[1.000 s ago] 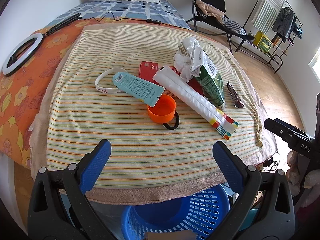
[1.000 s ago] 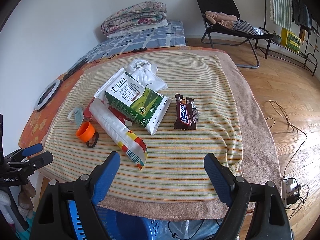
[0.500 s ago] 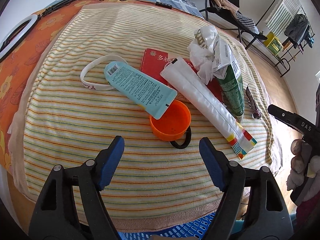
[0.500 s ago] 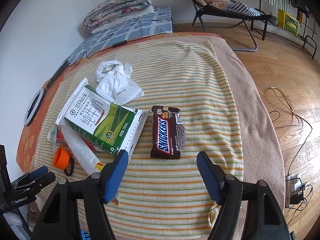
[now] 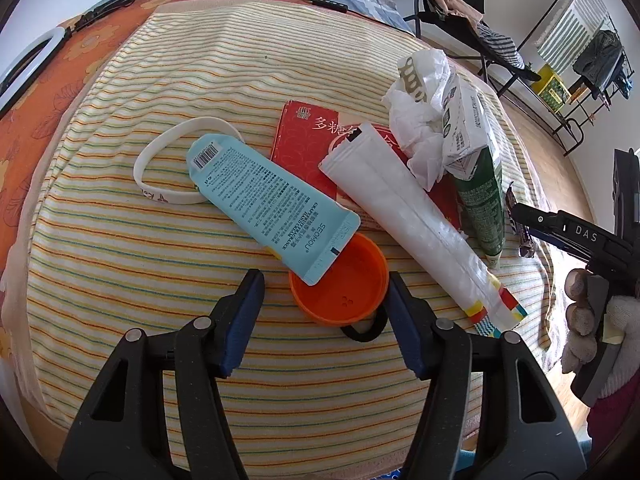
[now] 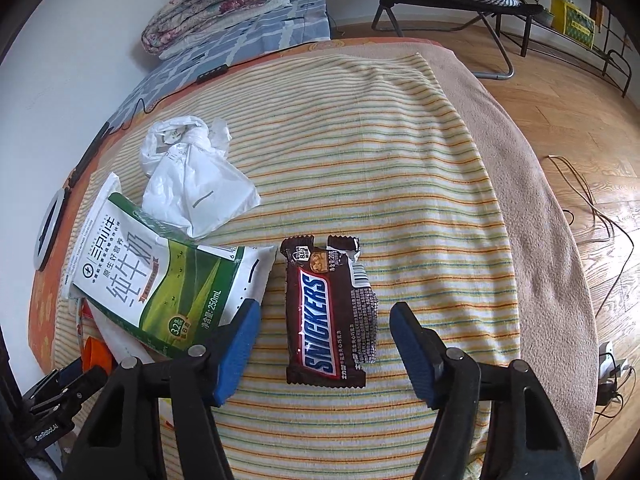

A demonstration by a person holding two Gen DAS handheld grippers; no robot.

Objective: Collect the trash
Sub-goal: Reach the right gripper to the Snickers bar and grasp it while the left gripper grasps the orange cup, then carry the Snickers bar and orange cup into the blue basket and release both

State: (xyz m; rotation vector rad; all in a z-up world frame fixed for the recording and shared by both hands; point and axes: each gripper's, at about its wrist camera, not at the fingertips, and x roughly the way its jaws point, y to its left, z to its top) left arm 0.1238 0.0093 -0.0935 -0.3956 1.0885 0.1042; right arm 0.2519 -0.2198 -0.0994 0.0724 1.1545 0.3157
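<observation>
My left gripper (image 5: 324,312) is open, its blue pads on either side of an orange cap (image 5: 340,280) that lies on a black ring (image 5: 362,326). A light blue tube (image 5: 264,196) overlaps the cap. Beyond lie a white pouch (image 5: 412,220), a red packet (image 5: 308,136), a white wristband (image 5: 168,168), crumpled white plastic (image 5: 420,120) and a green milk carton (image 5: 476,184). My right gripper (image 6: 324,344) is open, straddling the near end of a Snickers wrapper (image 6: 328,312). The milk carton (image 6: 152,276) and the crumpled plastic (image 6: 192,184) lie to its left.
Everything lies on a striped towel (image 6: 380,152) over a bed. A ring light (image 5: 24,68) lies at the far left. A folding chair (image 6: 448,0), a drying rack (image 5: 580,52), wooden floor and cables (image 6: 592,208) are to the right.
Both grippers have moved forward and down over the bed. The left now brackets the orange cap, the right brackets the Snickers wrapper. The blue basket has dropped out of view.
</observation>
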